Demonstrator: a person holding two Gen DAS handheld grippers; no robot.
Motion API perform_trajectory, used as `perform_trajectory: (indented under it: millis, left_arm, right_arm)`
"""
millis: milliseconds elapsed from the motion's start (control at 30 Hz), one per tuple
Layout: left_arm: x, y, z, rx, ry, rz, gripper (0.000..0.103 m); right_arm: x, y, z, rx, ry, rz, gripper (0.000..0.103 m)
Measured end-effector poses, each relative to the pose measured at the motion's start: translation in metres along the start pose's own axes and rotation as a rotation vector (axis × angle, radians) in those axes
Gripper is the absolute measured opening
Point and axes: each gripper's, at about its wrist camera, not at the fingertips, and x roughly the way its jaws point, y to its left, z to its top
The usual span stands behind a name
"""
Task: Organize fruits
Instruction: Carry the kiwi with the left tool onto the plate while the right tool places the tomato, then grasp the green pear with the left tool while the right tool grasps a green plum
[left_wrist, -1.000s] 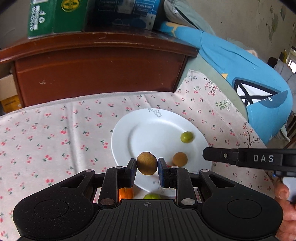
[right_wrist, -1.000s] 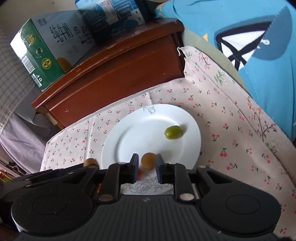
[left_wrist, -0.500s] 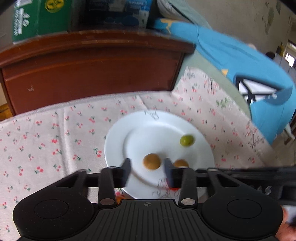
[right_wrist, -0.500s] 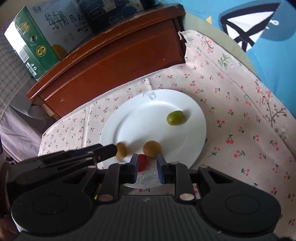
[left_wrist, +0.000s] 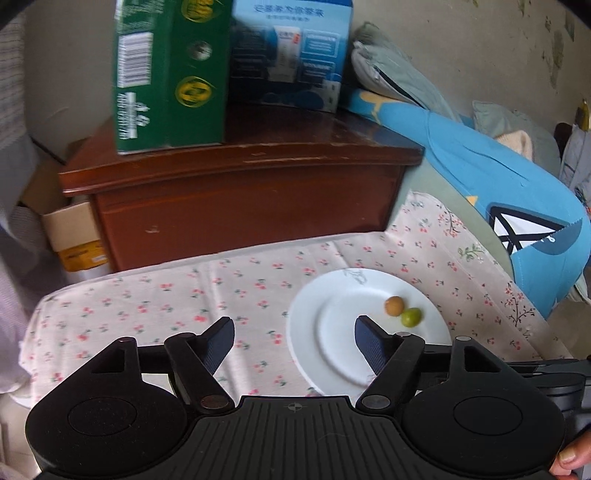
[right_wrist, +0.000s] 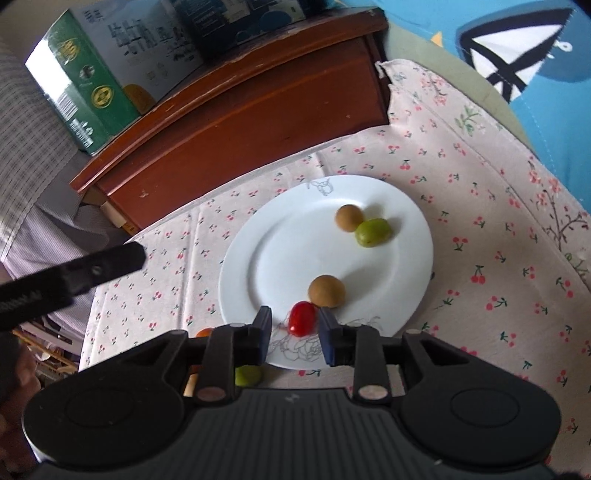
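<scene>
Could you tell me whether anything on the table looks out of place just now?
Mostly tidy: four fruits sit on the white plate, including a red one between the right gripper's opening jaws. But a green fruit and an orange one lie off the plate on the cloth, half hidden behind that gripper.
</scene>
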Motion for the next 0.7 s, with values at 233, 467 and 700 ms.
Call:
perform_trajectory:
  millis: [233, 467, 700]
  left_arm:
    - [-0.015, 0.019, -0.012, -0.054, 0.031, 0.059, 0.073]
    - [-0.026, 0.034, -0.028, -0.089, 0.049, 0.103, 0.073]
    - [-0.032, 0.046, -0.046, -0.109, 0.071, 0.127, 0.073]
  right_arm:
    - [-0.001, 0.008, -0.010, -0.018, 0.014, 0.021, 0.030]
    - [-0.006, 0.015, -0.020, -0.027, 0.022, 0.041, 0.030]
    - [-0.009, 0.021, -0.032, -0.013, 0.020, 0.058, 0.030]
